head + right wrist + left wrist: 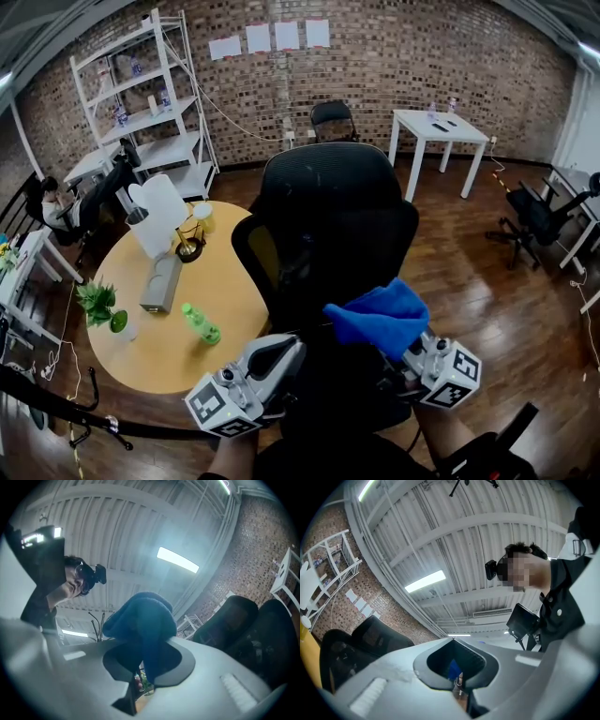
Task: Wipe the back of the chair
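Observation:
A black mesh office chair (328, 216) stands in front of me in the head view, its back facing me. My right gripper (405, 349) is shut on a bunched blue cloth (380, 317), held just short of the lower right part of the chair back. In the right gripper view the blue cloth (140, 625) bulges out of the jaws of the right gripper (143, 667), with the chair (248, 630) off to the right. My left gripper (284, 353) is low at the chair's left, shut and holding nothing. In its own view, the left gripper (457, 667) points up at the ceiling.
A round wooden table (159, 352) to the left of the chair holds a green bottle (201, 323), a small plant (101, 305), a grey box (161, 281) and a white lamp (159, 214). White shelves (141, 94), a white table (439, 127) and other chairs (539, 216) stand farther off.

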A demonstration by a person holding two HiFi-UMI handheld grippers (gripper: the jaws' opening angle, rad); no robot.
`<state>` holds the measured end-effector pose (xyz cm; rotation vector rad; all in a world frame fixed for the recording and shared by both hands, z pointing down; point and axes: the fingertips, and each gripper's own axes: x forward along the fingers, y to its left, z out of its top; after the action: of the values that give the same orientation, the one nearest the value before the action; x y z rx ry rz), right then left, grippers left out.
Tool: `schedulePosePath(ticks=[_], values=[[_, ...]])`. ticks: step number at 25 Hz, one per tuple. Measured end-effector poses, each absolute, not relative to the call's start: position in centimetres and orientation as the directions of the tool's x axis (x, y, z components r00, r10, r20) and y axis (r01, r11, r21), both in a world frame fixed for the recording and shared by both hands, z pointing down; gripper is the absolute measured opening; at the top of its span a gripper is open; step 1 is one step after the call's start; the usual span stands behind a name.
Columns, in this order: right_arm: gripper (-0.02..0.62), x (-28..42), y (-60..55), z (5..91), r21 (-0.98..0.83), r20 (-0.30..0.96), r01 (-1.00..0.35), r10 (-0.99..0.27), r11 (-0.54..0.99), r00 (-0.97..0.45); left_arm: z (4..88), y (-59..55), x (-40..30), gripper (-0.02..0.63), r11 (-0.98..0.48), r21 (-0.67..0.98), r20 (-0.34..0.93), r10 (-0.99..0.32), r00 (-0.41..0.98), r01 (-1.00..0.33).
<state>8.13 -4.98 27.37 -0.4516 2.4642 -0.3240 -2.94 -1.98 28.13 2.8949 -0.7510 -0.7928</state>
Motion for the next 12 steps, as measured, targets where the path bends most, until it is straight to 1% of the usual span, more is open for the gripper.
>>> schedulePosePath(ticks=[7, 12], values=[[0.054, 8.27, -4.94, 27.51, -0.319, -0.506, -0.269, -0.403, 0.909, -0.763, 28.43, -2.30, -2.70, -0.008, -0.885, 0.172, -0.474, -0.459, 0.752, -0.432], [0.054, 8.65, -5.21, 27.43, -0.339, -0.509, -0.263, -0.411, 0.903, -0.756, 28.64, -2.73, -2.58, -0.008, -0.882, 0.185, -0.470, -0.467, 0.749, -0.434]])
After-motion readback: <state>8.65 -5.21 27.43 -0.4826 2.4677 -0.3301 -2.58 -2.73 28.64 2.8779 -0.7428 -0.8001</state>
